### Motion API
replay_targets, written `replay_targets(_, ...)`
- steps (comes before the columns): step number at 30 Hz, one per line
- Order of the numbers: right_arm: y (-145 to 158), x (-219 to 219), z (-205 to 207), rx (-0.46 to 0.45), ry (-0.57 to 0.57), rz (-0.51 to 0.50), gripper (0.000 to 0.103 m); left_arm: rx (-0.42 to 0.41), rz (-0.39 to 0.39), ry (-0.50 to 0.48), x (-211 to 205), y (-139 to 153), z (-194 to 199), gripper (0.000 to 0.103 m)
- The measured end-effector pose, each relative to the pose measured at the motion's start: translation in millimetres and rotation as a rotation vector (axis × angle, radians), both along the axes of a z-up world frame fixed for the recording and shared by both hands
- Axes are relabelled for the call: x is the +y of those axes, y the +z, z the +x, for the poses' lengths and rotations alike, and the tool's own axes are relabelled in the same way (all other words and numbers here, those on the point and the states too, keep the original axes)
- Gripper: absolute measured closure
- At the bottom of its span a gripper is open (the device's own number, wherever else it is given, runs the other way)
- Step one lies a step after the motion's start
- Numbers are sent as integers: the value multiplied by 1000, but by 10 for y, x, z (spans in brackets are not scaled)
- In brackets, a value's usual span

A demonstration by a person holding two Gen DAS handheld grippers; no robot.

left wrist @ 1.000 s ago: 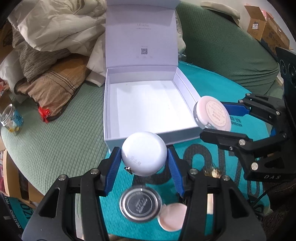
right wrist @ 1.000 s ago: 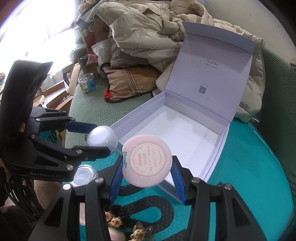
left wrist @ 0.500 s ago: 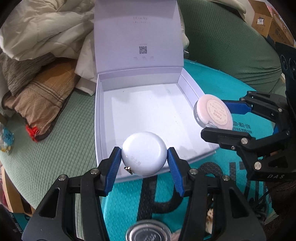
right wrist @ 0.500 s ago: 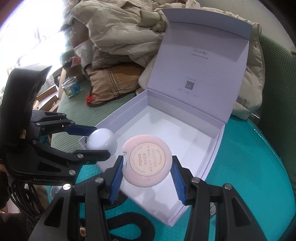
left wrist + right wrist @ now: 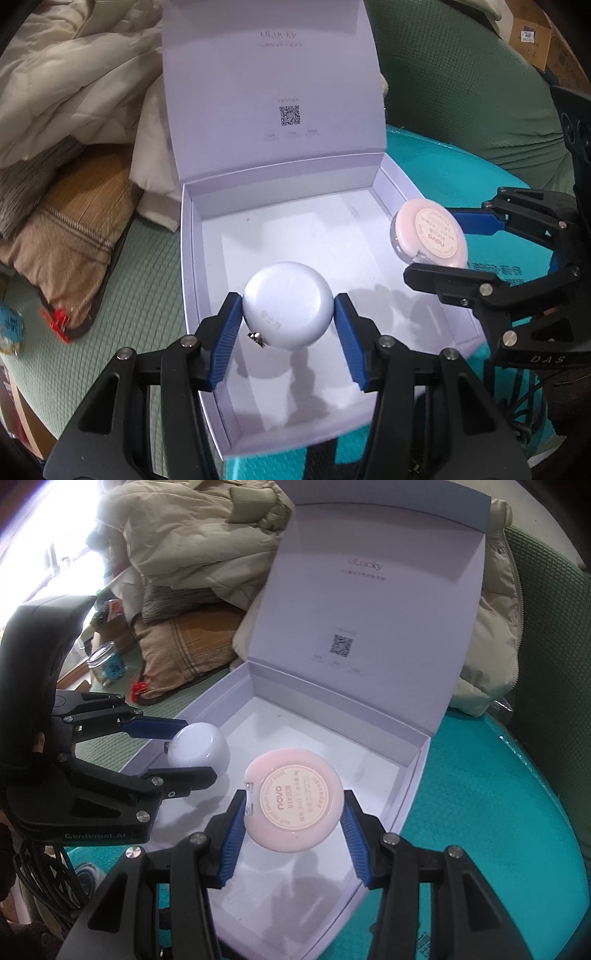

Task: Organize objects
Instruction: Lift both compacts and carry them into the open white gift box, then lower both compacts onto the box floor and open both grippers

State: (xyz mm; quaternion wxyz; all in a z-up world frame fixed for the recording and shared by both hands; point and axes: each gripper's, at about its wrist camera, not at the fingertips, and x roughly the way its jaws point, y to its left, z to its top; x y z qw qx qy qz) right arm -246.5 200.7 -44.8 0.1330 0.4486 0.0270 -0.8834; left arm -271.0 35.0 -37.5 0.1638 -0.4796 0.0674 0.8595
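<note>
An open white gift box [image 5: 295, 225] [image 5: 332, 723] with its lid standing up lies on a teal mat. My left gripper [image 5: 288, 317] [image 5: 184, 753] is shut on a round white case [image 5: 287, 304] [image 5: 199, 751] and holds it above the box's near-left floor. My right gripper [image 5: 293, 814] [image 5: 436, 240] is shut on a round pink compact [image 5: 293, 799] [image 5: 430, 234] labelled "novo", held above the box's right side. The box floor shows nothing lying in it.
The teal mat [image 5: 480, 794] lies on a green sofa [image 5: 461, 92]. Beige bedding and a brown striped cushion [image 5: 70, 221] are piled left of the box. A small glass jar [image 5: 107, 664] stands far left. Cardboard boxes [image 5: 532, 33] sit behind the sofa.
Both grippers have moved forward over the box with their cases still held. The silver tin and pink lid on the mat have dropped out of the left wrist view.
</note>
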Motion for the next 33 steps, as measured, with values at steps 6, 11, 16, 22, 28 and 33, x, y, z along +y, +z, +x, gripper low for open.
replay_targets(6, -68, 58, -136, -6, -15, 13, 53, -37, 9, -16, 56, -90, -215, 54)
replay_targets(11, -137, 103, -242, -20, -29, 25, 53, -35, -16, -22, 112, -138, -362, 53)
replay_targets(16, -198, 147, -381, -34, -44, 40, 53, -39, -45, -30, 152, -199, -506, 54)
replay_targets(22, -294, 180, -531, -58, -49, 65, 53, -70, -48, -35, 190, -301, -682, 53)
replay_targets(28, -418, 211, -665, -86, -52, 61, 53, -120, -43, -38, 215, -415, -852, 53)
replay_targets(33, -463, 194, -723, -101, -45, 61, 53, -117, -57, -47, 244, -415, -908, 53)
